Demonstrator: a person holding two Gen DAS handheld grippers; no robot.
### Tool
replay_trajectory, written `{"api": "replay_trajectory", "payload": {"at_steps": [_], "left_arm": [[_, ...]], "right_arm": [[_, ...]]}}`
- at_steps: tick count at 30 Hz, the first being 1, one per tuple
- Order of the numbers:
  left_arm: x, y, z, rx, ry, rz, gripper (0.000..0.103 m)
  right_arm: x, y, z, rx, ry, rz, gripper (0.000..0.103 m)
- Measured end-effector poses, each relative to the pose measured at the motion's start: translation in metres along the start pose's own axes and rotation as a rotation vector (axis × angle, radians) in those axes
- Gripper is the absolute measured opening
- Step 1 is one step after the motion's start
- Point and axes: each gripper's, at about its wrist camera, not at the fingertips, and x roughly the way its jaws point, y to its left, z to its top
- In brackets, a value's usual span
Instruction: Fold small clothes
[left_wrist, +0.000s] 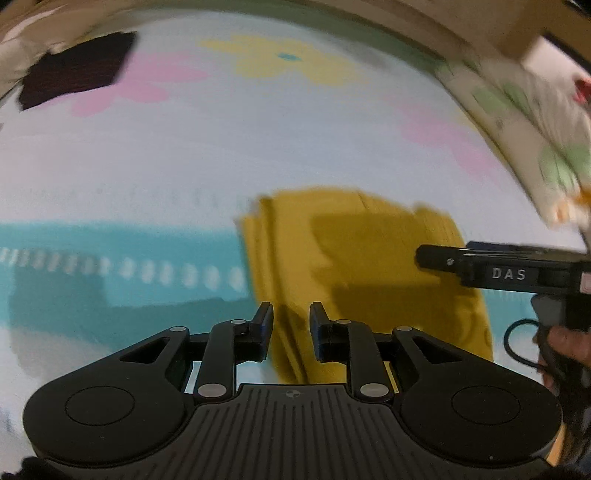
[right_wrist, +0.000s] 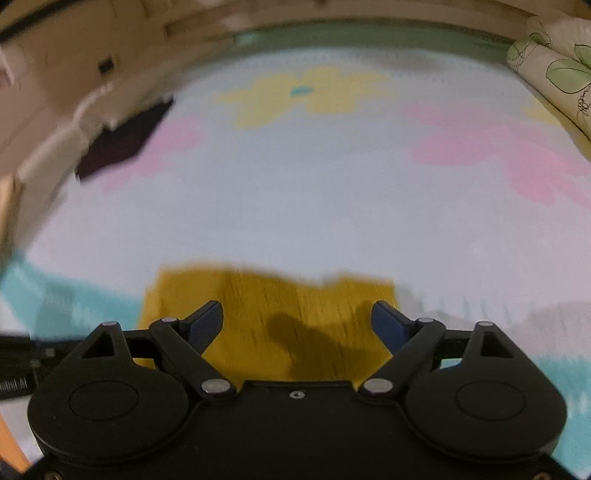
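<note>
A mustard-yellow garment lies folded on a pale bedspread with flower prints; it also shows in the right wrist view. My left gripper hovers over its left folded edge with the fingers a small gap apart and nothing between them. My right gripper is wide open just above the garment's near part, and empty. It also shows from the side in the left wrist view, over the garment's right part.
A dark folded cloth lies at the far left of the bedspread, also in the right wrist view. A floral pillow lies at the right edge. A wooden frame borders the far side.
</note>
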Motion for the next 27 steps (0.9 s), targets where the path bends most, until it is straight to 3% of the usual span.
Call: {"api": "replay_trajectory", "payload": {"at_steps": [5,11,15,20,24,27], "left_arm": [[0.009,-0.016,-0.032,0.102,0.046,0.034,0.024],[0.002,-0.014,-0.054,0.062,0.05,0.043,0.026],[-0.011,-0.015,-0.064,0.056,0.005,0.055,0.026],[-0.041,-0.022,-0.07,0.035,-0.114,0.077,0.026],[-0.07,-0.039,-0.08,0.07,-0.318,0.176,0.026],[-0.09,-0.048,-0.09,0.025,-0.411,0.238,0.039]], "right_arm": [[-0.001,-0.012,-0.038,0.017,0.122,-0.039,0.088],[-0.022,-0.023,-0.081,0.057,0.186,-0.036,0.091],[-0.038,-0.023,-0.099,0.055,0.196,-0.034,0.092],[-0.071,-0.011,-0.108,0.076,0.055,-0.026,0.092],[-0.109,0.003,-0.112,0.06,-0.144,-0.082,0.097],[-0.133,0.009,-0.122,0.073,-0.27,-0.09,0.101]]}}
